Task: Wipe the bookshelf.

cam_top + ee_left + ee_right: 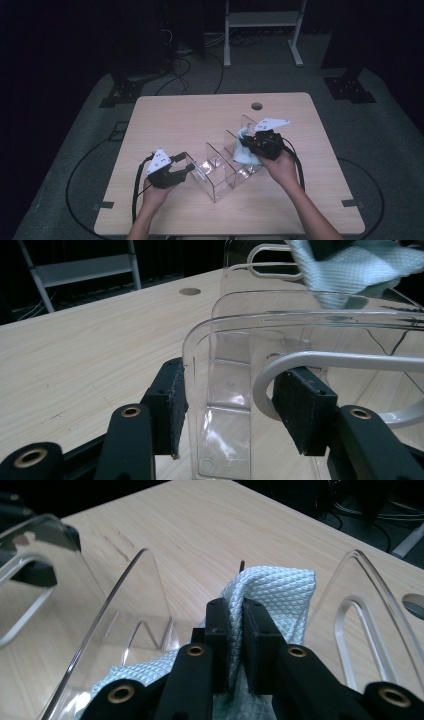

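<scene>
Left gripper (186, 164) sits at the near-left end of a clear plastic rack (220, 165) on the wooden table (175, 120). In the left gripper view its two pads (172, 400) stand either side of the rack's end wall (220, 365); left pad looks to touch the wall's edge, right pad sits just behind the white-edged handle cutout. Jaws part closed around that wall; firm squeeze or not, cannot tell. The rack has several upright dividers making open slots. Slots just ahead of the left gripper hold nothing but bare clear floor.

Further right, a light blue cloth (245, 152) hangs into a slot toward the rack's far-right end, between two dividers. Right gripper (248, 141) is directly above it, pointing down toward the rack. In the right gripper view the jaws are pressed together on a fold of the cloth (270, 592), fabric bunching up past the tips and spilling below them. A divider (125, 595) stands left of the jaws, and another with a slotted cutout right.
</scene>
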The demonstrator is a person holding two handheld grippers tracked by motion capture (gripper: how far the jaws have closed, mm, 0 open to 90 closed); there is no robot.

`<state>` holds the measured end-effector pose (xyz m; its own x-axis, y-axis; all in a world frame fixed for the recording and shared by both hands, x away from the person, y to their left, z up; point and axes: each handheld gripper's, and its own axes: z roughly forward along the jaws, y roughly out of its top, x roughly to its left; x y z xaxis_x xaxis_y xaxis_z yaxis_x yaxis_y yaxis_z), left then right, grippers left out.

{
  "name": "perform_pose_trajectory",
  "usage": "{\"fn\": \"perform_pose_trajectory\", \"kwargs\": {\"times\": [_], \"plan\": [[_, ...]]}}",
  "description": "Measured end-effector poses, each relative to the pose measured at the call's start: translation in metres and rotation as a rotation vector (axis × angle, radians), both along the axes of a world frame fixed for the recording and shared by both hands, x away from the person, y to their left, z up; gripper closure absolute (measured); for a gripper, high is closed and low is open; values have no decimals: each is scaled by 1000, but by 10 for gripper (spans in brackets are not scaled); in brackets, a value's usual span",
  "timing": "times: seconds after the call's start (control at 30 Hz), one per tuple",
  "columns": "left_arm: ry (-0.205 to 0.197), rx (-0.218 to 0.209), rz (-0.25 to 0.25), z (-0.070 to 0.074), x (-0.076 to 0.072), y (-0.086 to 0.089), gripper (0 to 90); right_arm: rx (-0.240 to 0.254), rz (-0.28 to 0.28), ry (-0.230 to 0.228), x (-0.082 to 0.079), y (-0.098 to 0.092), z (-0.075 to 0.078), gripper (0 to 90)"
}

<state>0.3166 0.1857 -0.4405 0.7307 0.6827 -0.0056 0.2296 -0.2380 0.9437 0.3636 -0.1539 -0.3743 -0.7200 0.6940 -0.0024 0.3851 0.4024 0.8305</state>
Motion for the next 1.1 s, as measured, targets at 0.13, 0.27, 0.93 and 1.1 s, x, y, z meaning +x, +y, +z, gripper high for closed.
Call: {"fn": "perform_pose_trajectory", "kwargs": {"times": [0.13,0.27,0.93,1.1], "plan": [[2,3,0,0,0,0,474,-13,0,-6,-3,-1,-1,820],[1,5,1,0,-1,0,473,-10,-6,-3,10,10,-2,819],[9,4,12,1,-1,-1,470,-38,-3,79,54,36,7,820],[5,2,15,1,0,-1,469,36,15,30,25,13,22,822]]}}
